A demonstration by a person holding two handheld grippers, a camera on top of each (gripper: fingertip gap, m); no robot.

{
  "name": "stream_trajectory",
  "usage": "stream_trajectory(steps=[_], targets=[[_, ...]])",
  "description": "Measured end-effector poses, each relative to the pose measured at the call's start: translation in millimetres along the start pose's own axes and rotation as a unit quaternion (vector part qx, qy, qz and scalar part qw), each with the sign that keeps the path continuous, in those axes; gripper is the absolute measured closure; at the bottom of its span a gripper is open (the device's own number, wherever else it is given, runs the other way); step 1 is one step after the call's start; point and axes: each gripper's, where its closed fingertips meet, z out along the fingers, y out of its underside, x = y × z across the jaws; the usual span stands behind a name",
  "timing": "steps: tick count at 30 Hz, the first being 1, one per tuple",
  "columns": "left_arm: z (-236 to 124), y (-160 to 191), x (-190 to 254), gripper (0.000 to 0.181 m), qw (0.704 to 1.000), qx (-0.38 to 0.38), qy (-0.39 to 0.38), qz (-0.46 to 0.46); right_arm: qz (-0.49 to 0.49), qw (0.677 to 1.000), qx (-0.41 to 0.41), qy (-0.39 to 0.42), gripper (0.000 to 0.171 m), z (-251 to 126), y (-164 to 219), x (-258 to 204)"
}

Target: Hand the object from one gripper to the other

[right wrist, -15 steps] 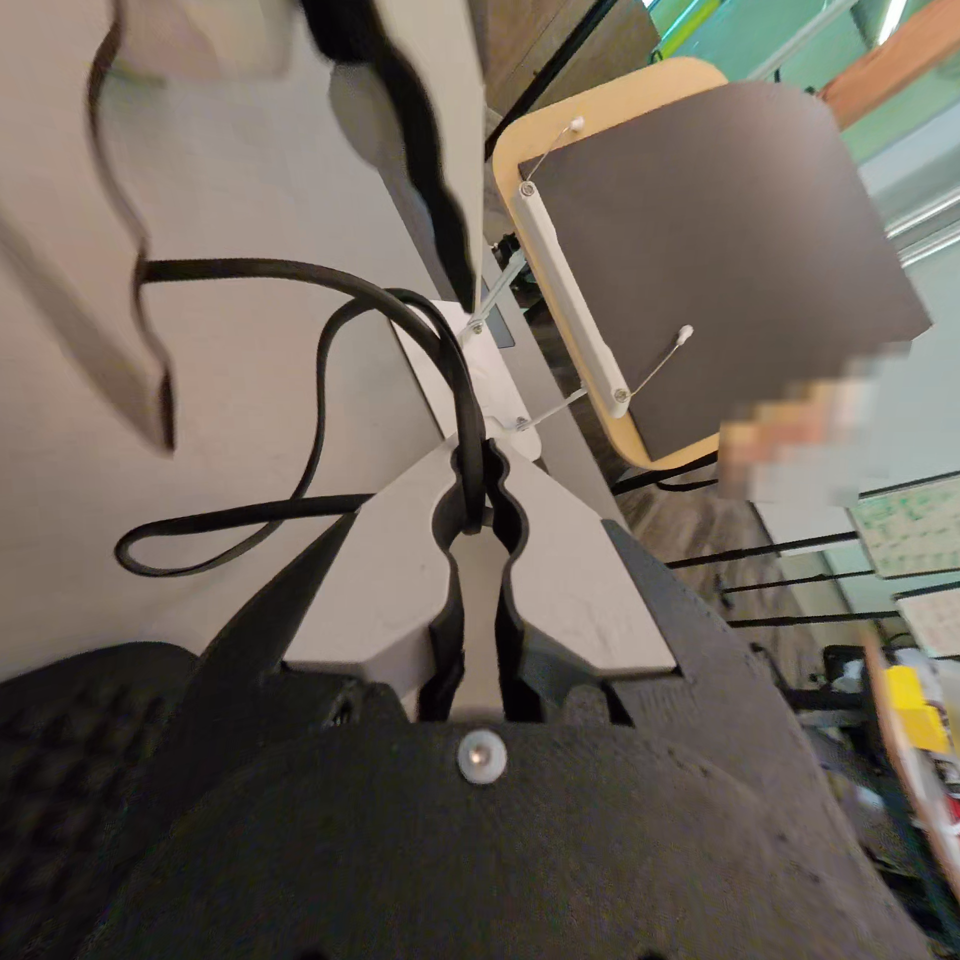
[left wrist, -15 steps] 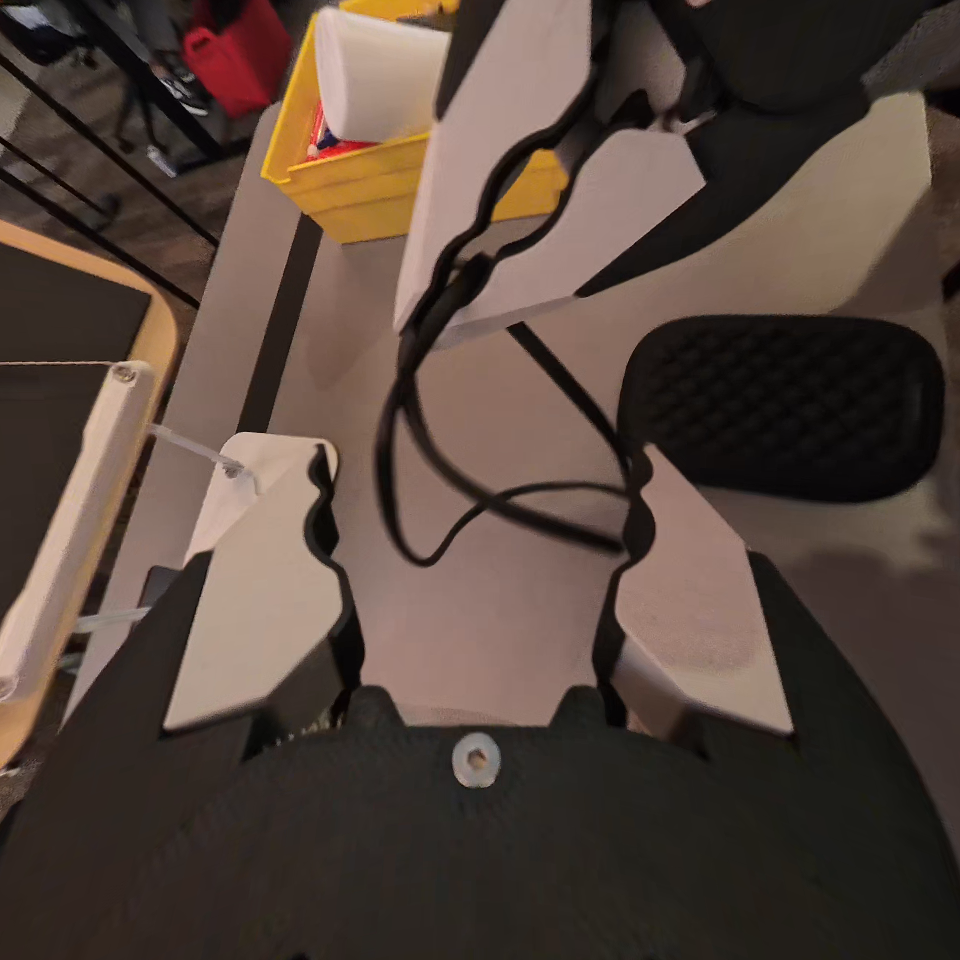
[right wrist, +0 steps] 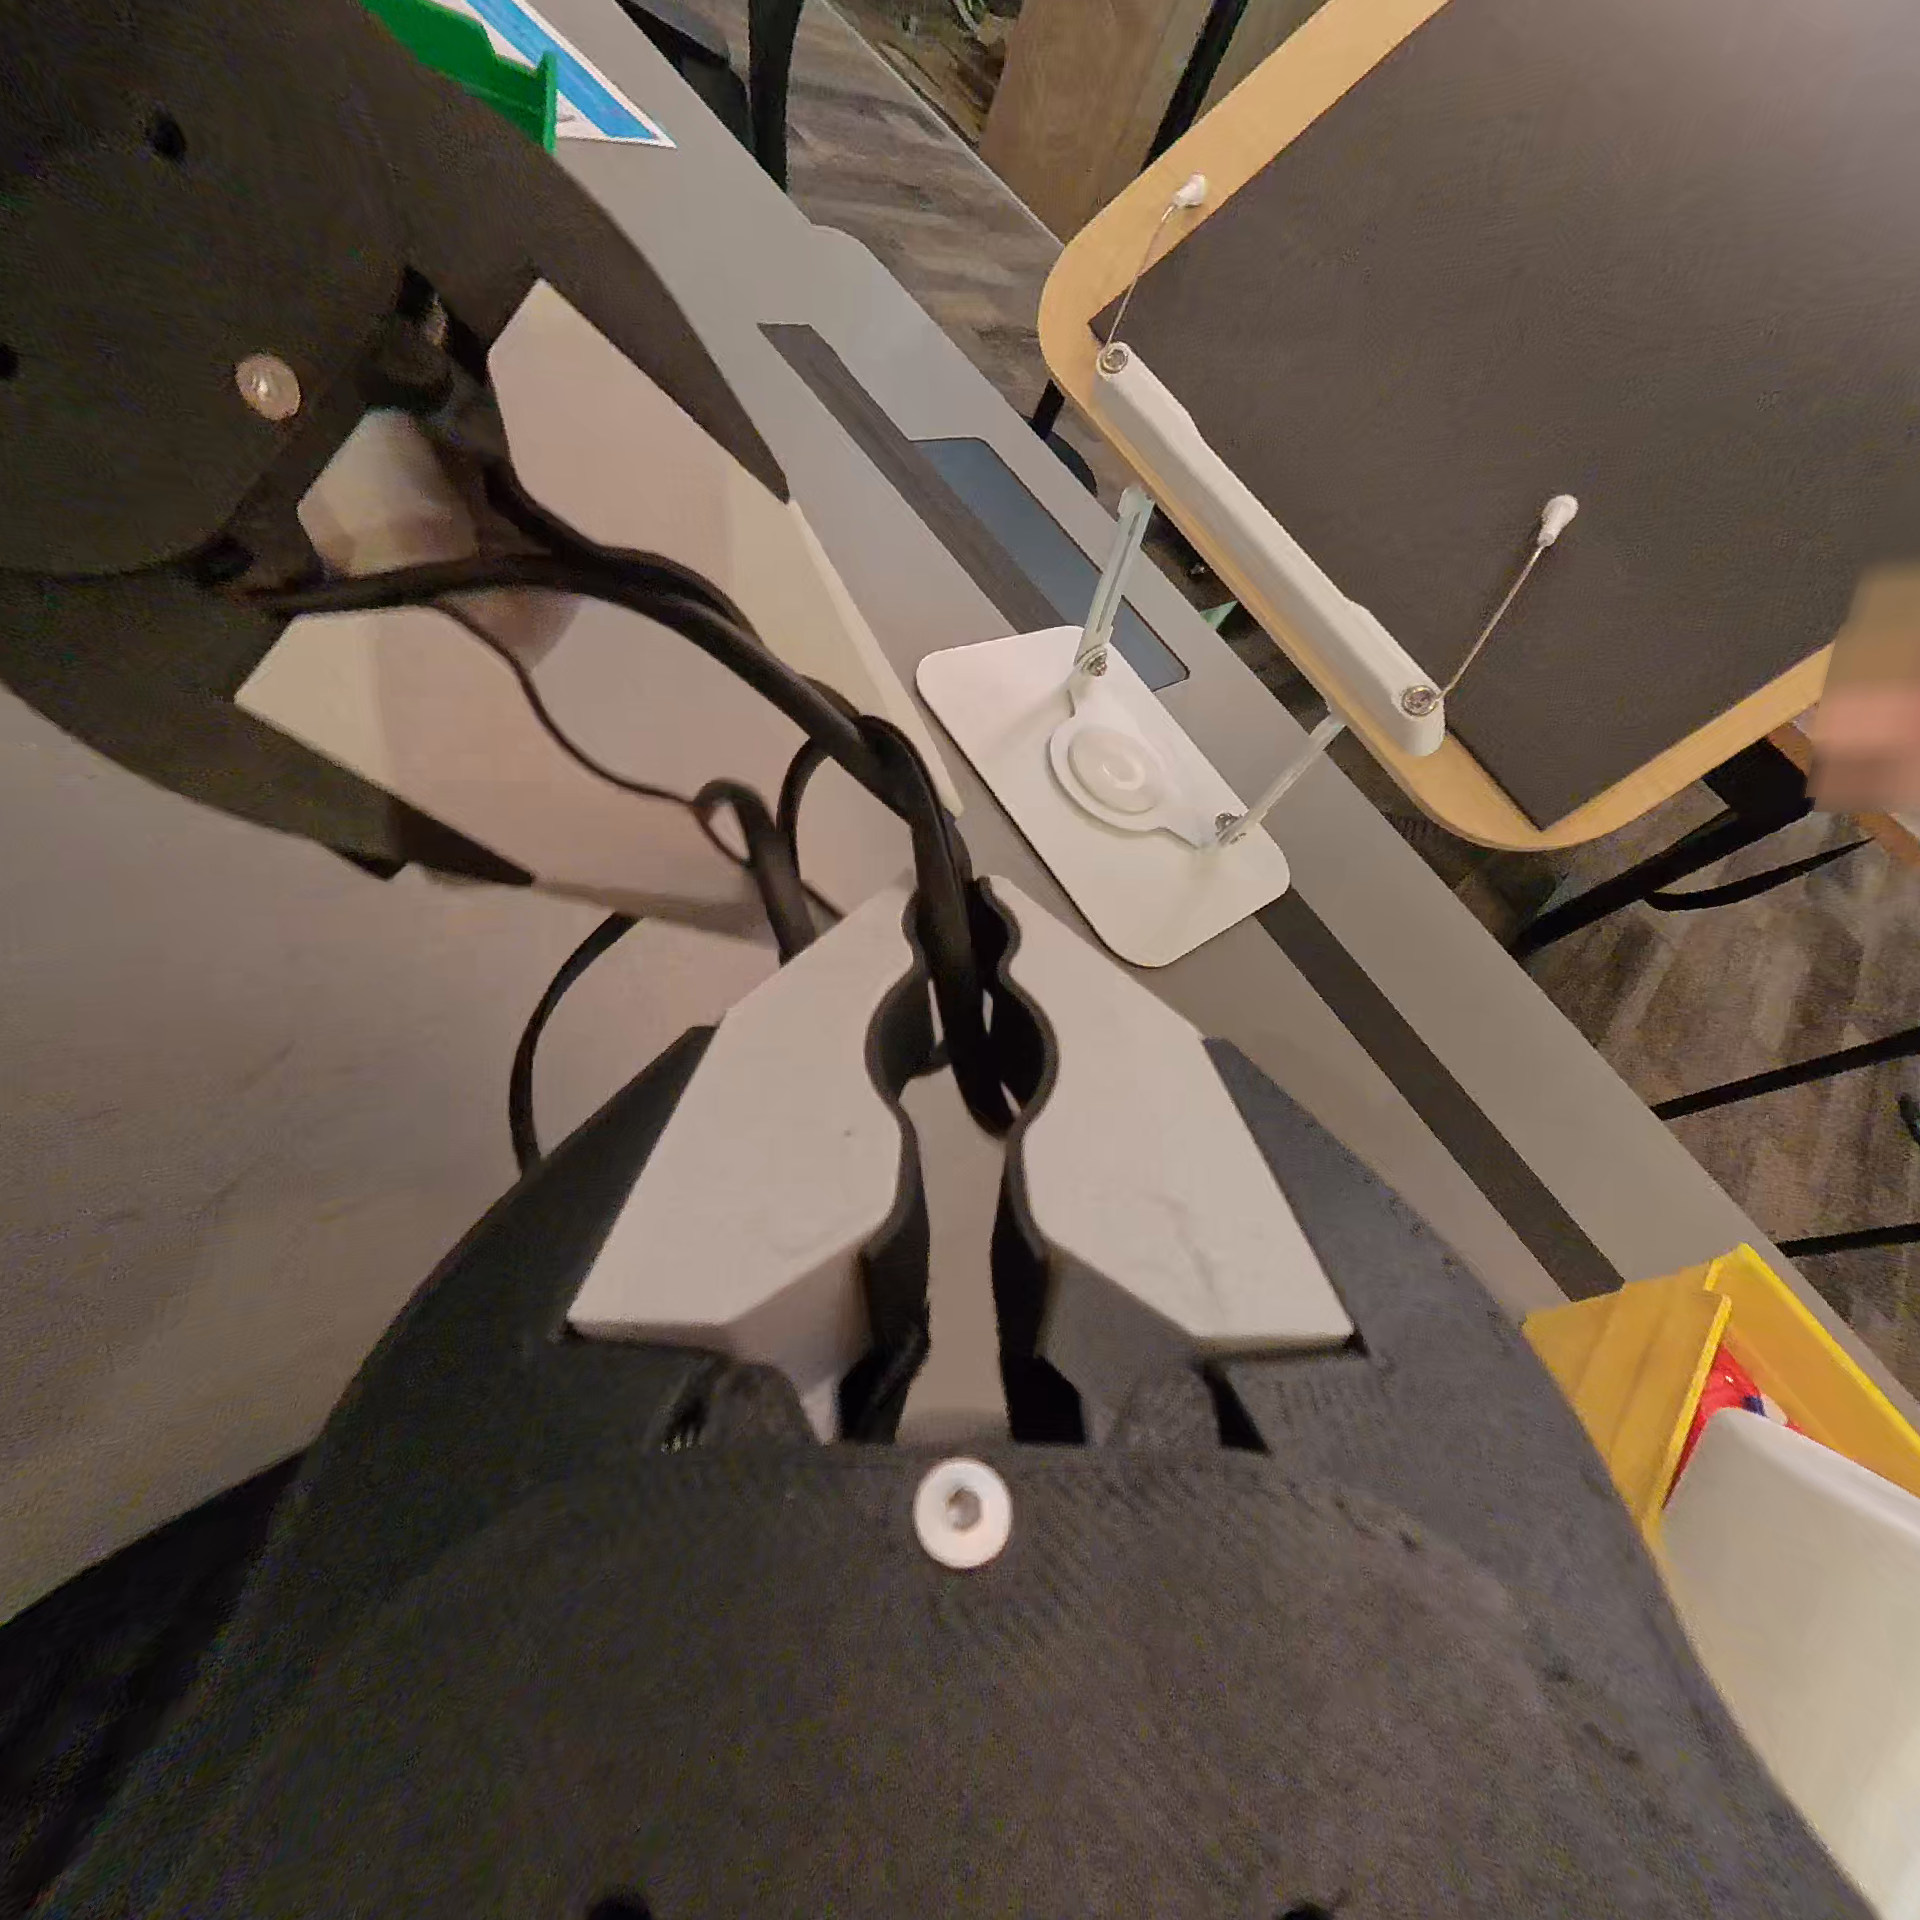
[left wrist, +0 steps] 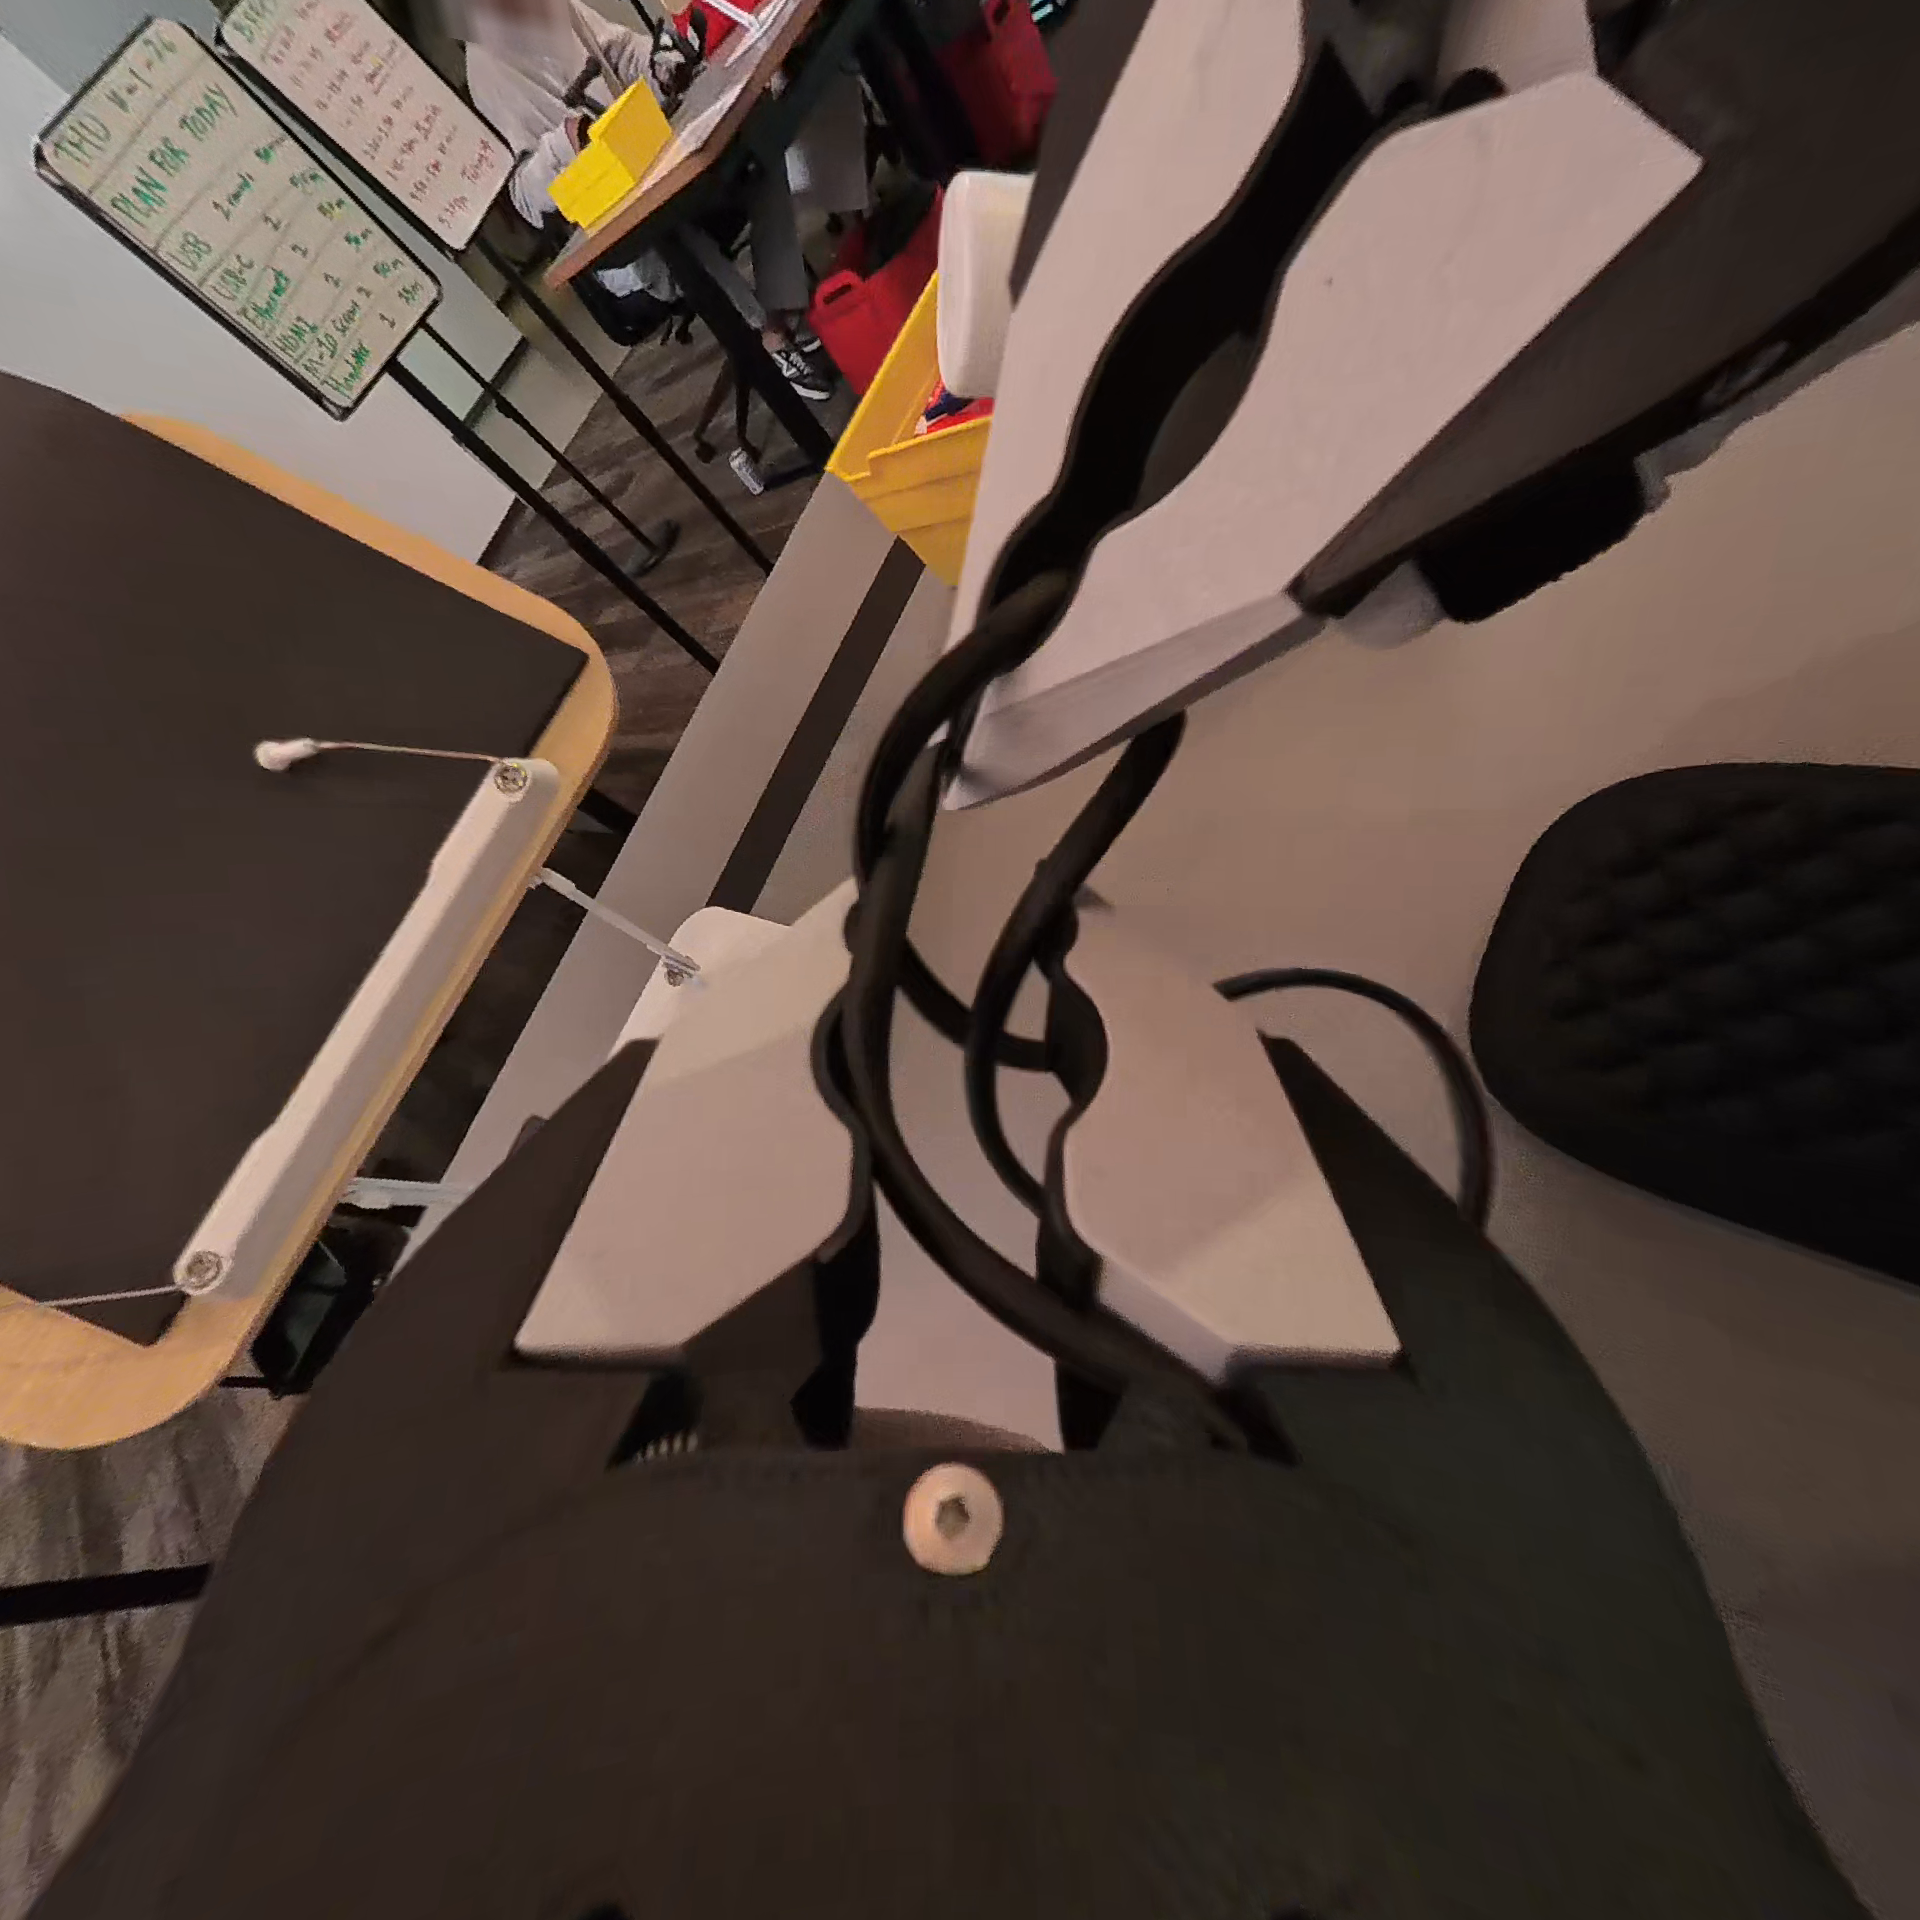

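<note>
We see black cable (right wrist: 940,935): thin, looped strands | right gripper (right wrist: 961,935): fingers clamped on it | left gripper (left wrist: 961,1049): fingers parted around the strands, above grey surface (left wrist: 1351,852)

Right tool (right wrist: 961,914) clamped, left tool (left wrist: 956,1049) parted.

The black cable (left wrist: 883,1049), thin and glossy, hangs in several loose loops above the pale tabletop (left wrist: 1351,831). Its bundled strands run between the white fingers (right wrist: 790,1122) of the right gripper (right wrist: 961,914) and between the left gripper (left wrist: 956,1039).
</note>
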Motion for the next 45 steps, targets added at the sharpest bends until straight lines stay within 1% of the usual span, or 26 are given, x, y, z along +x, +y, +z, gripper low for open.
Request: stream_trajectory(steps=[3, 7, 8, 10, 12, 15, 20, 21, 23, 24, 25, 27, 28, 30, 33, 36, 39, 45], targets=[[-2, -2, -3, 0.167, 1.0, -0.006, 0.019, 0.011, 0.004, 1.0, 0.007, -0.008, 0.171, -3, 0, 0], [-3, 3, -8, 0.173, 0.998, -0.035, 0.038, 0.02, -0.007, 1.0, 0.017, -0.007, 0.169, -6, 0, 1], [-4, 6, -8, 0.174, 0.998, -0.046, 0.05, 0.015, -0.015, 1.0, 0.026, -0.002, 0.161, -8, -3, 1], [-4, 13, -10, 0.175, 0.995, -0.071, 0.072, 0.006, -0.039, 0.998, 0.04, -0.004, 0.156, -14, -8, -2], [-5, 20, -9, 0.176, 0.991, -0.094, 0.098, -0.001, -0.066, 0.997, 0.036, 0.014, 0.139, -19, -10, 2], [-7, 25, -7, 0.176, 0.985, -0.119, 0.127, -0.006, -0.16, 0.985, 0.037, 0.047, 0.115, -27, -20, -1], [-8, 28, -12, 0.177, 0.981, -0.149, 0.122, 0.024, -0.28, 0.959, 0.014, 0.038, 0.084, -27, -29, -30], [-8, 28, -12, 0.177, 0.98, -0.152, 0.123, 0.028, -0.302, 0.952, 0.012, 0.041, 0.082, -26, -32, -35], [-7, 26, -9, 0.177, 0.979, -0.153, 0.13, 0.036, -0.35, 0.934, -0.009, 0.071, 0.085, -22, -33, -35], [-7, 26, -9, 0.177, 0.978, -0.156, 0.129, 0.044, -0.364, 0.927, -0.022, 0.086, 0.083, -19, -32, -32], [-7, 25, -9, 0.177, 0.978, -0.157, 0.127, 0.056, -0.365, 0.926, -0.023, 0.089, 0.084, -15, -31, -31], [-8, 22, -7, 0.177, 0.976, -0.157, 0.12, 0.088, -0.352, 0.931, -0.029, 0.089, 0.097, -7, -27, -27], [-8, 20, -8, 0.177, 0.975, -0.159, 0.113, 0.107, -0.352, 0.93, -0.044, 0.092, 0.099, -3, -21, -22], [-10, 19, -6, 0.177, 0.97, -0.163, 0.106, 0.144, -0.358, 0.928, -0.051, 0.087, 0.112, 1, -14, -17], [-9, 20, -3, 0.177, 0.964, -0.17, 0.108, 0.172, -0.344, 0.934, -0.052, 0.078, 0.139, 4, -10, -14], [-7, 23, -2, 0.177, 0.961, -0.176, 0.107, 0.184, -0.341, 0.935, -0.061, 0.071, 0.16, 8, -3, -12], [-5, 25, -1, 0.177, 0.959, -0.179, 0.111, 0.188, -0.33, 0.94, -0.058, 0.063, 0.167, 10, 1, -13], [-3, 24, 1, 0.176, 0.959, -0.175, 0.11, 0.192, -0.303, 0.95, -0.053, 0.049, 0.168, 9, 4, -13]])
